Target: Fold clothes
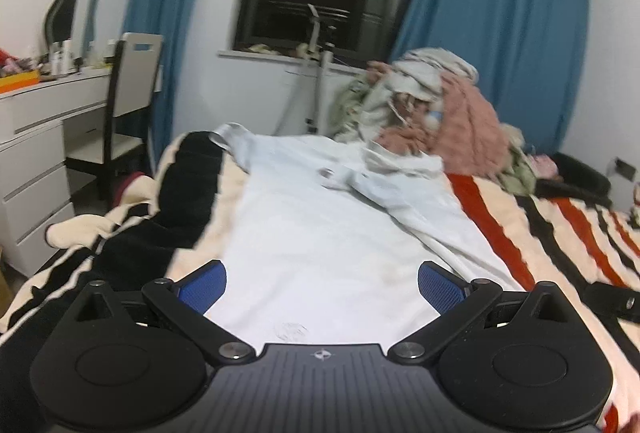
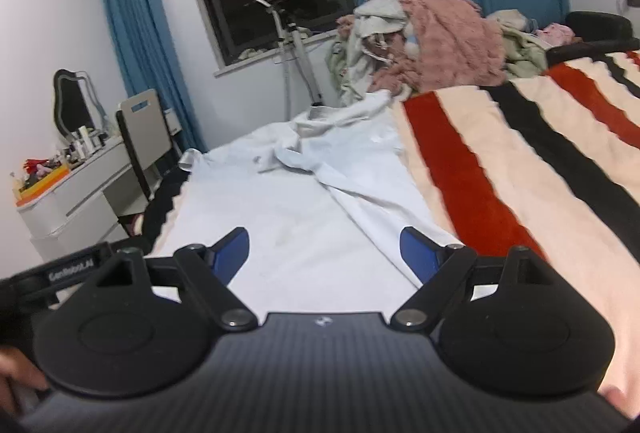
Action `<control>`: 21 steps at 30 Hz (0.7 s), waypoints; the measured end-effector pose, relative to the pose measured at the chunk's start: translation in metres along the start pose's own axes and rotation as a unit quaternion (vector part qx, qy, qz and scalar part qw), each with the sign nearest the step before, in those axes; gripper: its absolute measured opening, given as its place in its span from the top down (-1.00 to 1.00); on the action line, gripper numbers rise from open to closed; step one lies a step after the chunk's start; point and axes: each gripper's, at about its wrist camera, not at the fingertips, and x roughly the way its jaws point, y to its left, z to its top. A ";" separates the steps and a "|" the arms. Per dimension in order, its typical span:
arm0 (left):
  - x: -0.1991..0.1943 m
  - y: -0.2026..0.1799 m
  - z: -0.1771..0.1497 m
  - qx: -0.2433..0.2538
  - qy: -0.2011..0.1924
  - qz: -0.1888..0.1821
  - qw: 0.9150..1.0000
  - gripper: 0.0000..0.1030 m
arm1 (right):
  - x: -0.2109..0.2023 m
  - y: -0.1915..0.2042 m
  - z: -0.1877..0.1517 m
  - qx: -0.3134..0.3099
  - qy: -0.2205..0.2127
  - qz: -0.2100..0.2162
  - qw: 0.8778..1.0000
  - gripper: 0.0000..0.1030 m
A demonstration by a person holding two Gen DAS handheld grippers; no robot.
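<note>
A white long-sleeved shirt (image 1: 320,233) lies spread lengthwise on the striped blanket (image 1: 560,233), its collar at the far end and one sleeve folded across the chest. My left gripper (image 1: 322,287) stands open over the shirt's near hem, nothing between its blue pads. In the right wrist view the same shirt (image 2: 288,217) stretches ahead. My right gripper (image 2: 325,253) is open above the shirt's near right part, beside the folded edge. The left gripper's body (image 2: 68,269) shows at the lower left of that view, with a hand (image 2: 16,377) below it.
A heap of unfolded clothes (image 1: 432,105), pink and beige, sits at the far end of the bed (image 2: 432,37). A white dresser (image 1: 36,161) with a chair (image 1: 128,105) stands on the left. A garment steamer pole (image 1: 320,73) is under the window with blue curtains.
</note>
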 end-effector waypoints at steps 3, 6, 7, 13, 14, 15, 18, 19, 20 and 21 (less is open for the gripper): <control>0.003 -0.016 -0.011 0.025 0.010 0.000 1.000 -0.99 | -0.011 -0.014 0.009 0.023 -0.016 -0.004 1.000 -0.63; 0.009 -0.030 -0.021 0.051 0.012 0.003 0.999 -0.98 | -0.021 -0.037 0.025 0.057 -0.036 0.000 0.998 -0.63; 0.010 -0.034 -0.023 0.056 0.014 0.003 0.998 -0.98 | -0.026 -0.048 0.028 0.069 -0.041 -0.003 0.997 -0.63; 0.017 -0.062 -0.030 0.084 0.027 -0.001 0.996 -0.71 | -0.052 -0.112 0.044 0.132 -0.083 -0.050 0.987 -0.63; 0.017 -0.070 -0.030 0.085 0.026 -0.011 0.996 -0.66 | -0.056 -0.121 0.045 0.140 -0.091 -0.061 0.984 -0.63; 0.017 -0.079 -0.029 0.086 0.027 -0.022 0.996 -0.66 | -0.059 -0.131 0.045 0.151 -0.098 -0.069 0.981 -0.63; 0.017 -0.113 -0.030 0.083 0.040 -0.053 0.994 -0.61 | -0.059 -0.164 0.040 0.211 -0.101 -0.075 0.969 -0.65; 0.018 -0.127 -0.032 0.082 0.049 -0.068 0.993 -0.58 | -0.057 -0.175 0.038 0.232 -0.099 -0.078 0.964 -0.65; 0.019 -0.141 -0.035 0.082 0.059 -0.087 0.991 -0.46 | -0.056 -0.183 0.036 0.251 -0.097 -0.085 0.959 -0.65; 0.020 -0.155 -0.038 0.085 0.068 -0.107 0.988 -0.26 | -0.056 -0.190 0.034 0.268 -0.097 -0.089 0.954 -0.66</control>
